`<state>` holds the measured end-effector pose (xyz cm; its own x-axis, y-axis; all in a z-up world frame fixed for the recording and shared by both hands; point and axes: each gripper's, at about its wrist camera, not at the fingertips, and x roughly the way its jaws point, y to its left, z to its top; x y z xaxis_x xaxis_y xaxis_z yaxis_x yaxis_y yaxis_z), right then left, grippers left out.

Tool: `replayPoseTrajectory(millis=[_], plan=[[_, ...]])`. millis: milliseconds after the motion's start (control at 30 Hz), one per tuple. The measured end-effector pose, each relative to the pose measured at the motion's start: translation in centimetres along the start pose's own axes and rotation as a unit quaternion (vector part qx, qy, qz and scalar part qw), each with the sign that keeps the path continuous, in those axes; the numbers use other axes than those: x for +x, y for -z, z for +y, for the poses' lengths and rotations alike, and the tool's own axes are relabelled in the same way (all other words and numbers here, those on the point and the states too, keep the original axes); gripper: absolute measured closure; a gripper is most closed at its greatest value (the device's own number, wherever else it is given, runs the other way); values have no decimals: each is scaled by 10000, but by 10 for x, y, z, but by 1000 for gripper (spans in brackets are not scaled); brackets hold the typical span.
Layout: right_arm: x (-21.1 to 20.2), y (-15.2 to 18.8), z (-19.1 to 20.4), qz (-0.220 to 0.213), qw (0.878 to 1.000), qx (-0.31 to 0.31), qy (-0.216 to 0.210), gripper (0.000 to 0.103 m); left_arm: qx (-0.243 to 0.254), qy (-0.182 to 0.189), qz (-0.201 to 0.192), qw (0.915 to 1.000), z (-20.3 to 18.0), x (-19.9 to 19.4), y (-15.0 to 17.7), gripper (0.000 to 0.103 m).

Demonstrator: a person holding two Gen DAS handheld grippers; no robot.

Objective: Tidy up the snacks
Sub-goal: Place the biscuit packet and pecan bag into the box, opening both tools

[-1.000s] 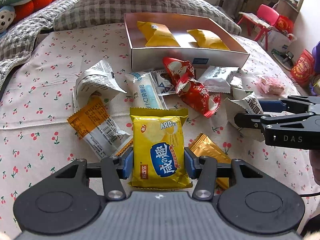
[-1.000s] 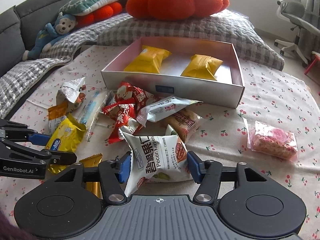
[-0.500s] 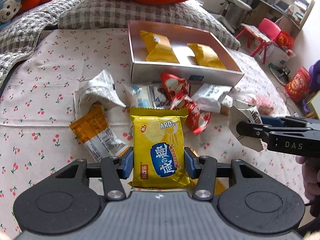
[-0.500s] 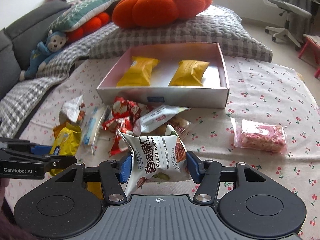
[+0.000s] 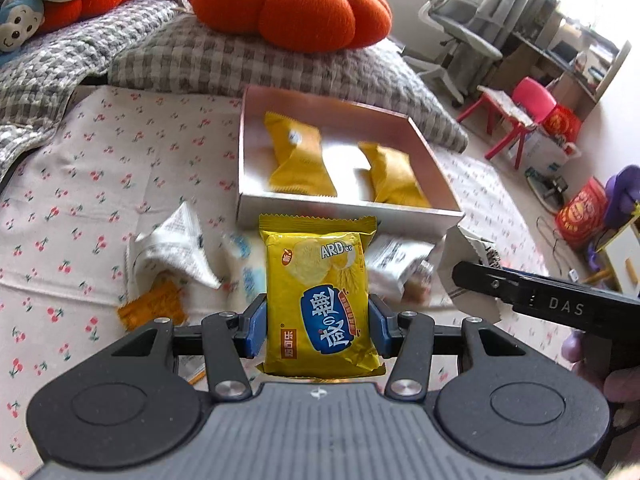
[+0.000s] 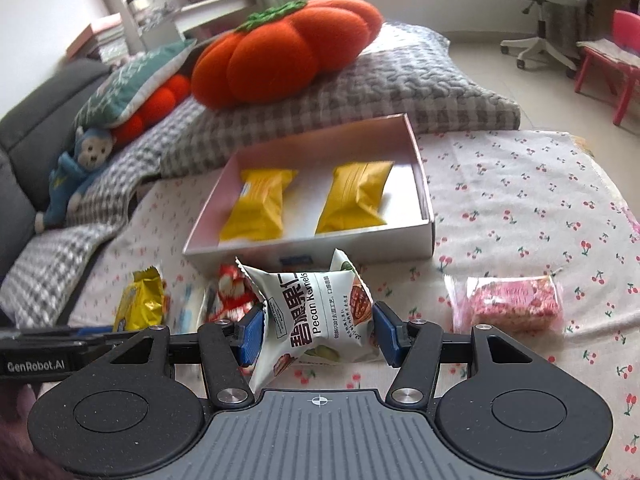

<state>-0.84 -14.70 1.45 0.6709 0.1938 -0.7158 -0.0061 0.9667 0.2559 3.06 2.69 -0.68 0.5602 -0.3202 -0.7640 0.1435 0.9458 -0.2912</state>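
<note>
On the left, our left gripper [image 5: 318, 330] clamps a yellow chip packet [image 5: 319, 300] by its sides, lifted off the cherry-print cloth [image 5: 80, 200]. Ahead sits the open box [image 5: 344, 210], two yellow pastry packs [image 5: 298, 162] inside it, with loose snacks [image 5: 172, 248] scattered before it. Rightward, our right gripper [image 6: 319, 334] pinches a white pecan kernel bag [image 6: 316, 316], a pink snack bar [image 6: 516, 306] lying just beyond.

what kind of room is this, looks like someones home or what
Most likely a home living room or bedroom: a cherry-print cloth spread beside a grey checked cushion, a pumpkin plush and a blue monkey toy, with an office chair behind.
</note>
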Motion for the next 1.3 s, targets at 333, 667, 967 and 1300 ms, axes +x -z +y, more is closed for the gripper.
replayPoseTrajectory(millis=[333,667,967,1300], plan=[[12,-38,-26,-380,9972,648,-50,47,-76,0,-21,10000,-19,19,-29,56],[34,-59,-52,-596,9925,1070,-4,47,-59,-161,-70,9998,-32,64,-71,56],[58,-68,-63,-567,9861,1552,-186,47,-63,-287,72,9995,-36,108,-86,56],[85,-63,-68,-404,9839,1739,-77,47,-123,-678,137,9975,-17,130,-96,56]])
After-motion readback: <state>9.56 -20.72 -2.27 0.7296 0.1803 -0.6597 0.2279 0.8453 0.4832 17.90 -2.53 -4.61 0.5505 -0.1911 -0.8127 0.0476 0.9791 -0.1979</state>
